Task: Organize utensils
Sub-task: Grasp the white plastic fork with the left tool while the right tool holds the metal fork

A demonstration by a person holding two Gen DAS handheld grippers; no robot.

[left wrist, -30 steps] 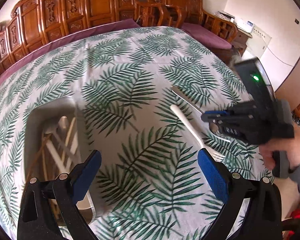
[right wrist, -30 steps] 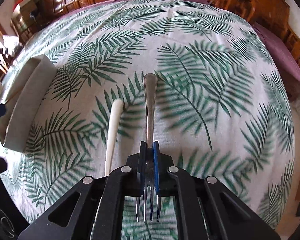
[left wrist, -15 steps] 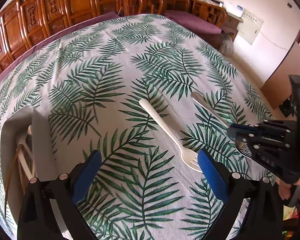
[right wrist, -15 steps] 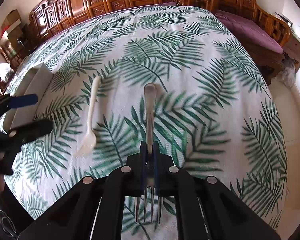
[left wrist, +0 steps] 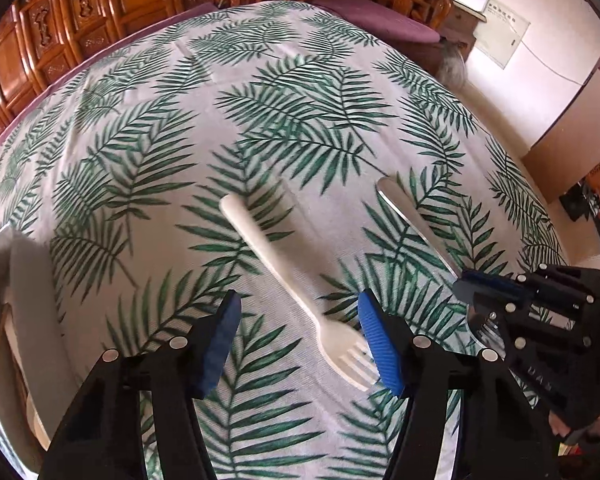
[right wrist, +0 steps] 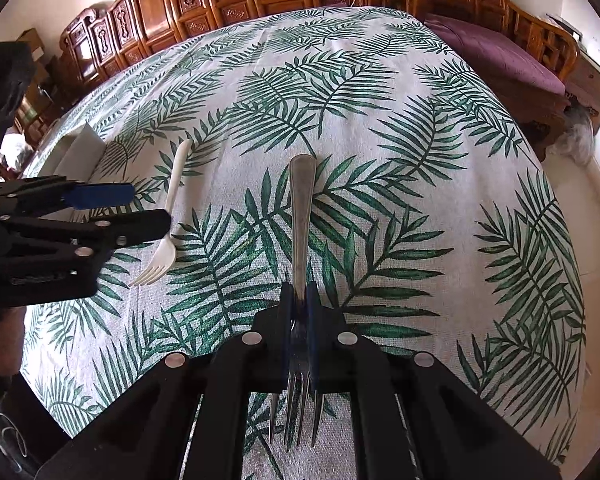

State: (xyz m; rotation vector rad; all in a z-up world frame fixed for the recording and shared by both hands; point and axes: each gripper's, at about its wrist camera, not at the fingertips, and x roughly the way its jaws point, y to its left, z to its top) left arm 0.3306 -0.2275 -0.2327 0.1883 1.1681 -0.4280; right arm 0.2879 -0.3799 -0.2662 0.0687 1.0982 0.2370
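While my right gripper (right wrist: pixel 299 320) was clamped on the metal fork (right wrist: pixel 300 216) at the neck, tines toward the camera and handle pointing to twelve o'clock over the leaf-print tablecloth (right wrist: pixel 380 120), I judged the step in hand to be the pickup of the second piece. The white plastic fork (left wrist: pixel 284 280) lay flat on the cloth, its handle running up toward eleven o'clock in the left wrist view and its tined head low at about five o'clock. My left gripper (left wrist: pixel 300 336) had just been closing its jaws; they stood partly apart around the head of the plastic fork, the right-hand blue pad just beside the tines, the other pad well clear, so nothing was gripped yet. The utensil tray (left wrist: pixel 24 280) sat at the nine o'clock edge of that view, with some pieces dimly visible inside it. I reckoned the next move called for centring the jaws over the fork's neck, lowering them to the cloth and pinching it firmly, because a thin, flat fork could easily slip.
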